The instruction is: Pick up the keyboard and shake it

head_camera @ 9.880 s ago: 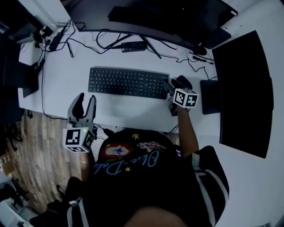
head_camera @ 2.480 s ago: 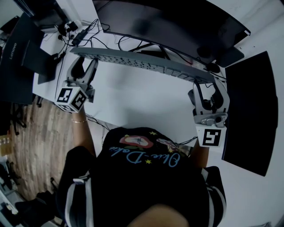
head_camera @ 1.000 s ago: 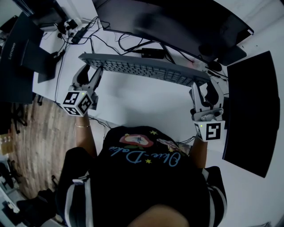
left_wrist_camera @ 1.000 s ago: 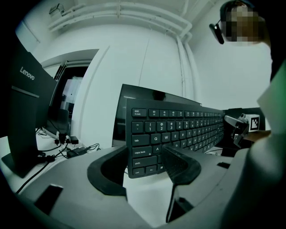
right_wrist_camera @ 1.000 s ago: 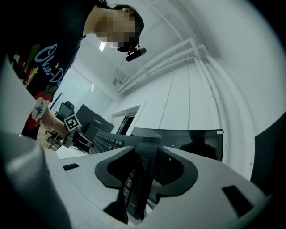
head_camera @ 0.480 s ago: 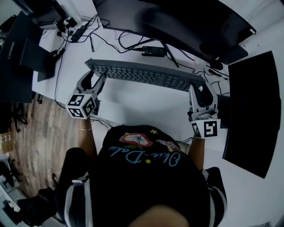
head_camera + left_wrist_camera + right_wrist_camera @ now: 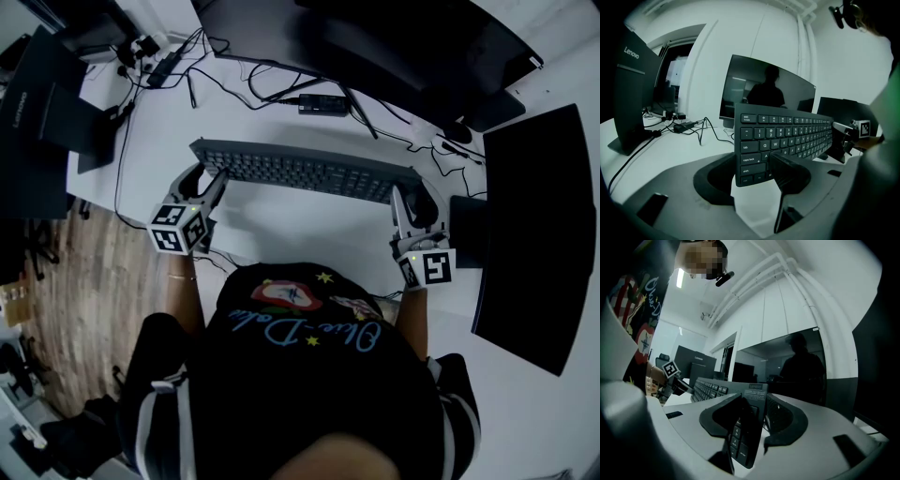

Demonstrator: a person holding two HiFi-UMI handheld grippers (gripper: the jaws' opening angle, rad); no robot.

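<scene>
Head view looks down on a slim dark grey keyboard [image 7: 305,172]. It is full width, with a number block at its right end, and it lies across the picture keys up. Its left end is a little farther from the person than its right. It sits over the middle of the desk, carried by its two short ends, and whether its underside touches the top I cannot tell. In the left gripper view the key legends read clearly (esc, tab, caps lock and shift run down the near column). In the right gripper view a small printed label shows near the gripped end.

The desk [image 7: 281,225] is white. At its left edge stands a dark panel [image 7: 42,117] with a Lenovo mark, beside a tangle of black cables [image 7: 225,80]. A small black box [image 7: 322,103] lies behind the keyboard, below a wide curved monitor [image 7: 375,42]. A second dark screen [image 7: 530,216] fills the right side. Wood floor [image 7: 61,309] shows left of the desk, and the walls are white.

The left gripper [image 7: 204,178] has its jaws fairly wide and clamped on the keyboard's left end. One pad presses the keys beside caps lock and the other sits behind the board. The right gripper [image 7: 415,199] grips the right end the same way, with one jaw on each face.
</scene>
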